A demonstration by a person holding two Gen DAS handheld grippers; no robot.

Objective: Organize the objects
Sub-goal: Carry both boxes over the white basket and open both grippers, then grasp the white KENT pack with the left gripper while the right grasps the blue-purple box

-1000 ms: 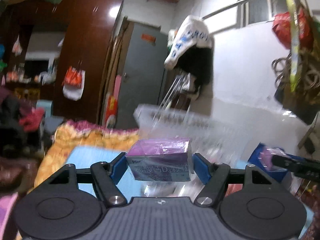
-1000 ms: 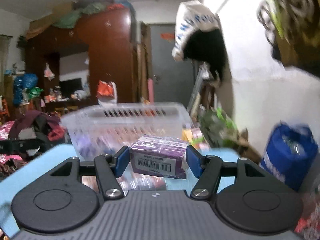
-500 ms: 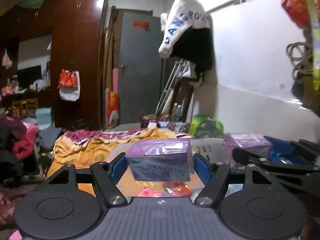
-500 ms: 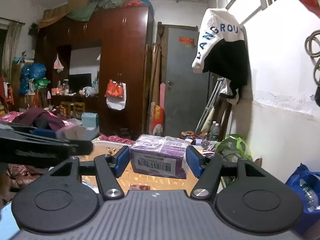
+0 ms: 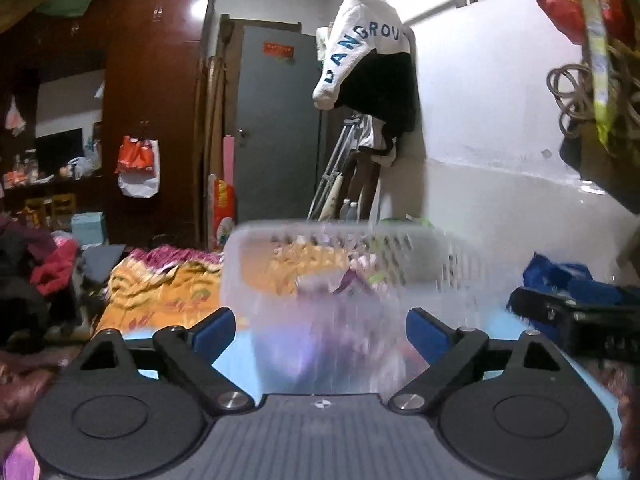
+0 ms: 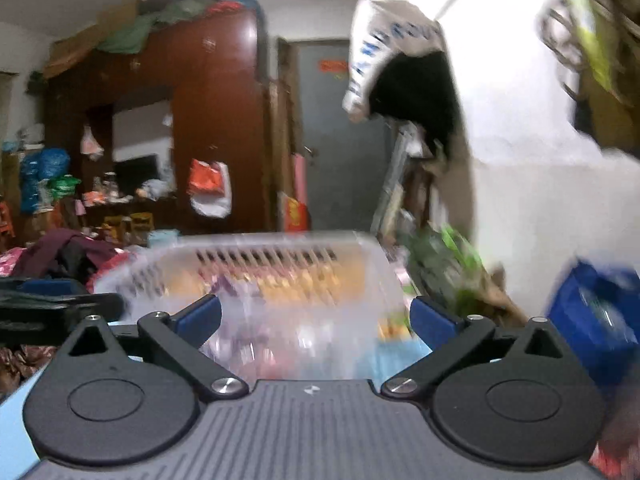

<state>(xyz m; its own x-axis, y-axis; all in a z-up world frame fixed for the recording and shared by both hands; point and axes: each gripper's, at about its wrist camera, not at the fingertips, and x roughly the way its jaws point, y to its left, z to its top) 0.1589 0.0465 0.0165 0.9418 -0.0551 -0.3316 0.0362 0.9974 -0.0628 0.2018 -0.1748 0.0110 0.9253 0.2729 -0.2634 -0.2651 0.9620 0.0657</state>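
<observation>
Translucent plastic fills the middle of both my views: a clear slotted storage basket (image 5: 320, 264) (image 6: 280, 268) stands on a pale blue table surface (image 5: 236, 356) (image 6: 404, 354) straight ahead of both grippers. Through its blurred wall I make out purple packaging (image 5: 352, 280) (image 6: 232, 292) lying inside, along with reddish and whitish shapes lower down that I cannot identify. Whether those purple pieces are whole boxes I cannot tell; the motion smear is too heavy.

My left gripper (image 5: 320, 330) has just been opening its jaws, and they now stand wide with nothing between the blue pads (image 5: 212, 330); only the basket's near wall shows in the gap. My right gripper (image 6: 316, 318) has likewise just been spreading, and its jaws are as wide as I see them, empty too, the blue pads (image 6: 434, 320) flanking the basket without touching it.

In the left wrist view the right gripper's black body (image 5: 576, 324) juts in from the right edge, close beside the basket's right side. In the right wrist view the left gripper (image 6: 52, 306) lies along the left edge, near the basket's left corner.

Beyond the basket an orange patterned blanket (image 5: 160, 292) spreads to the left. A blue bag (image 6: 596, 312) sits at the right against the white wall (image 5: 500, 140). Behind stand a dark red wooden wardrobe (image 5: 156, 100) and a grey door (image 5: 280, 128), with a white and black jacket (image 5: 372, 60) hanging above.
</observation>
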